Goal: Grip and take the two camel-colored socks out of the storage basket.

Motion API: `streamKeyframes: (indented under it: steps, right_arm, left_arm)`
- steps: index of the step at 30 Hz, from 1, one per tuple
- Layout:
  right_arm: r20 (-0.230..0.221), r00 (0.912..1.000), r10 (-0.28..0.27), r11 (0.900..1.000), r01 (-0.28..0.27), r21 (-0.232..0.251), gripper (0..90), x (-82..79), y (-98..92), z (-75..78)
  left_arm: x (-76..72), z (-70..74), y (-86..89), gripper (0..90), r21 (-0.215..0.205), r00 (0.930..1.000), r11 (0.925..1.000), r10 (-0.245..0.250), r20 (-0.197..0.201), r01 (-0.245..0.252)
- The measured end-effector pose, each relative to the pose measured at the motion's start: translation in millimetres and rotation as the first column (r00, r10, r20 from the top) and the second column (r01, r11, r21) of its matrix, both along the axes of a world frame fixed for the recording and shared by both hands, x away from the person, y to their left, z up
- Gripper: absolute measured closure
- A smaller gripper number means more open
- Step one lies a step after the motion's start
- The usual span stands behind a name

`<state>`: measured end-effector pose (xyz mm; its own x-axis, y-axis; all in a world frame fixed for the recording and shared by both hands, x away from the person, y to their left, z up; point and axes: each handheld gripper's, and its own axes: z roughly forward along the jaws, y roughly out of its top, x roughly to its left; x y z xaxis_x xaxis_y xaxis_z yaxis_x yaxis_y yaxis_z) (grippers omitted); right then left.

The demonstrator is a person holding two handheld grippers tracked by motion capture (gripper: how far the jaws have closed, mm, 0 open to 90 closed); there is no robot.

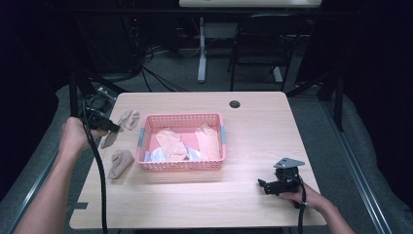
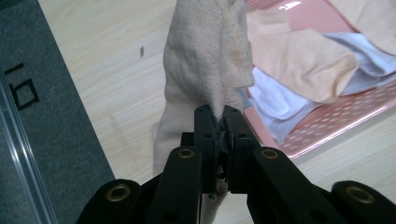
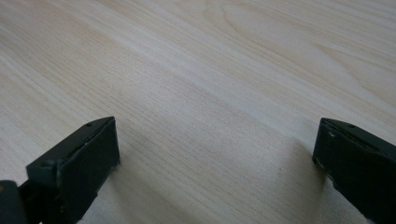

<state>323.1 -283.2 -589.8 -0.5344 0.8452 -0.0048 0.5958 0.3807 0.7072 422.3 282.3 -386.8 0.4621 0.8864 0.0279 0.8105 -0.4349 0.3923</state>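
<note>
Sock [image 1: 110,140], beige and limp, hangs pinched in the left gripper [image 1: 115,128] at the table's left side, just left of the pink basket [image 1: 181,166]. From the high view, two more beige socks lie on the wood close by: one beyond the left gripper [image 1: 129,118], one nearer the person [image 1: 120,163]. My judgement is that the held one is headed for the basket, so it should be lifted high enough for its dangling end to clear the perforated plastic rim, then let go over a bare patch of the floor rather than on the wall. The right gripper [image 1: 263,185] rests well apart to the right, on bare tabletop.

In the left gripper view, the jaws are clamped tight on a fold of ribbed knit cloth [image 2: 205,60], which bunches ahead of them and drapes below. To the right of the jaws sits the basket [image 2: 327,126], smooth and dotted with holes, holding soft peach [image 2: 299,60] and white garments [image 2: 280,100].

In the right gripper view, the jaws stand wide with nothing between them, over pale, fine-grained wood [image 3: 210,93].
</note>
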Motion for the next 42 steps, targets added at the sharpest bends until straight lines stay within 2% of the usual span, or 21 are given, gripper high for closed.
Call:
streamKeyframes:
  steps: [3, 6, 8, 14, 15, 16, 17, 18, 20, 21, 22, 26, 28, 31, 34, 37, 41, 42]
  right_arm:
    - [-0.002, 1.0000, 0.003, 1.000, -0.003, -0.002, 0.0, 0.1, -0.2, 0.2]
    - [0.002, 1.0000, 0.000, 1.000, 0.000, 0.003, 0.0, -0.2, 0.2, -0.1]
    - [0.003, 1.0000, 0.000, 1.000, 0.000, 0.004, 0.0, -0.3, 0.3, -0.2]
    - [0.000, 1.0000, -0.002, 1.000, 0.002, 0.000, 0.0, -0.3, 0.1, 0.0]
    - [0.000, 1.0000, -0.002, 1.000, 0.002, 0.000, 0.0, -0.3, 0.1, 0.0]
    - [0.000, 1.0000, -0.001, 1.000, 0.001, 0.000, 0.0, -0.2, 0.1, 0.0]
    - [0.000, 1.0000, -0.001, 1.000, 0.001, 0.000, 0.0, -0.2, 0.1, 0.0]
    - [0.000, 1.0000, -0.001, 1.000, 0.001, 0.000, 0.0, -0.2, 0.0, 0.0]
    - [0.000, 1.0000, -0.001, 1.000, 0.001, 0.000, 0.0, -0.2, 0.0, 0.0]
    - [0.000, 1.0000, -0.001, 1.000, 0.001, 0.000, 0.0, -0.2, 0.0, 0.0]
    - [0.000, 1.0000, -0.001, 1.000, 0.001, 0.001, 0.0, -0.2, 0.0, 0.0]
    - [0.000, 1.0000, -0.001, 1.000, 0.001, 0.001, 0.0, -0.2, 0.0, 0.0]
    - [-0.001, 1.0000, -0.001, 1.000, 0.001, 0.000, 0.0, -0.2, 0.0, 0.0]
    - [0.000, 1.0000, -0.001, 1.000, 0.001, 0.001, 0.0, -0.2, 0.1, 0.0]
    - [0.000, 1.0000, -0.001, 1.000, 0.001, 0.000, 0.0, -0.2, 0.0, 0.0]
    - [0.000, 1.0000, -0.001, 1.000, 0.001, 0.001, 0.0, -0.2, 0.0, 0.0]
    - [0.000, 1.0000, -0.001, 1.000, 0.001, 0.001, 0.0, -0.2, 0.1, 0.0]
    - [0.000, 1.0000, -0.001, 1.000, 0.001, 0.001, 0.0, -0.2, 0.1, 0.0]
  left_arm:
    - [1.2, -8.0, 4.2, 85.3, -0.002, 0.9999, 0.9999, 0.015, -0.009, -0.015]
    - [0.9, -21.4, 10.9, 85.3, 0.026, 0.9984, 0.9981, 0.056, -0.002, -0.056]
    - [0.0, -29.0, 14.9, 85.3, 0.017, 0.9973, 0.9971, 0.074, -0.002, -0.074]
    - [-1.2, -59.8, 25.0, 85.3, -0.005, 0.9935, 0.9947, 0.103, -0.049, -0.103]
    - [-1.2, -59.8, 25.0, 85.3, -0.005, 0.9935, 0.9947, 0.103, -0.049, -0.103]
    - [-0.8, -71.1, 28.7, 85.3, -0.009, 0.9911, 0.9932, 0.115, -0.067, -0.116]
    - [-0.8, -71.1, 28.7, 85.3, -0.009, 0.9911, 0.9932, 0.115, -0.067, -0.116]
    - [-0.7, -82.7, 31.5, 85.3, -0.012, 0.9885, 0.9914, 0.129, -0.080, -0.130]
    - [-0.5, -94.0, 33.5, 85.3, -0.005, 0.9858, 0.9905, 0.136, -0.099, -0.137]
    - [-0.5, -94.0, 33.5, 85.3, -0.005, 0.9858, 0.9905, 0.136, -0.099, -0.137]
    - [-0.4, -106.3, 34.5, 85.2, -0.001, 0.9838, 0.9895, 0.144, -0.107, -0.145]
    - [0.1, -130.1, 35.5, 84.6, -0.005, 0.9777, 0.9864, 0.162, -0.133, -0.165]
    - [0.9, -138.1, 36.4, 83.5, -0.020, 0.9744, 0.9842, 0.171, -0.146, -0.176]
    - [1.4, -141.5, 37.0, 77.0, -0.038, 0.9725, 0.9826, 0.174, -0.155, -0.182]
    - [-2.1, -137.3, 36.3, 60.1, -0.037, 0.9737, 0.9831, 0.172, -0.149, -0.179]
    - [-10.9, -130.9, 38.2, 35.1, -0.041, 0.9740, 0.9786, 0.196, -0.113, -0.202]
    - [-22.6, -127.0, 40.2, 17.8, -0.064, 0.9773, 0.9795, 0.184, -0.105, -0.191]
    - [-33.0, -125.0, 40.4, 15.5, -0.065, 0.9808, 0.9816, 0.173, -0.089, -0.179]
